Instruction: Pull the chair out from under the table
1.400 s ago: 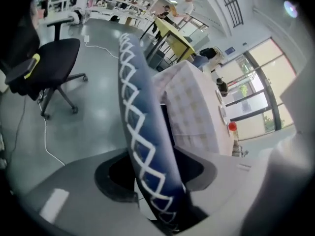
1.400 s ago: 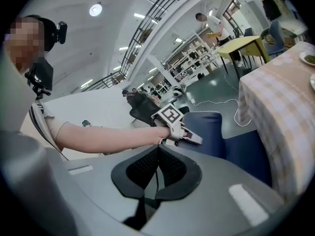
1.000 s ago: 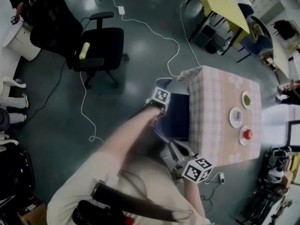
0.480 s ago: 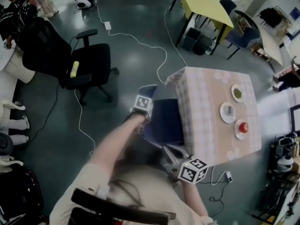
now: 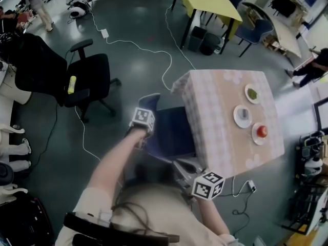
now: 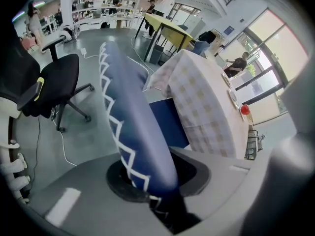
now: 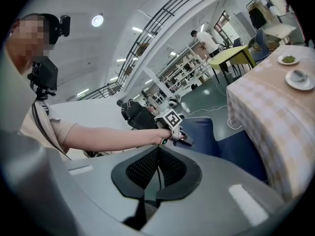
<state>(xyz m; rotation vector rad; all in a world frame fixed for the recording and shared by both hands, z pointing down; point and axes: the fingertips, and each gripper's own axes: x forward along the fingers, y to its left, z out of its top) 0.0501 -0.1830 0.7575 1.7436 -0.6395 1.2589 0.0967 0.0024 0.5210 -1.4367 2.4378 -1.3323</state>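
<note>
while the chair (image 5: 171,132) sits just ahead of the left tongs (image 6: 147,181), seat half under the bench (image 5: 225,137), those tongs pinch its backrest's top edge as a pulling handle; the right tongs (image 7: 157,173), shut on nothing, hover beside the seat.

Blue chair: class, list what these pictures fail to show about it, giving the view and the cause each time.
Legs: head view, hidden beneath the seat of the blue chair; right gripper view, blocked by the body of the right gripper.
Seat front: head view, behind the hanging cloth of the table.
Backrest where gripped: left gripper view, buried between the fingers of the left gripper.
</note>
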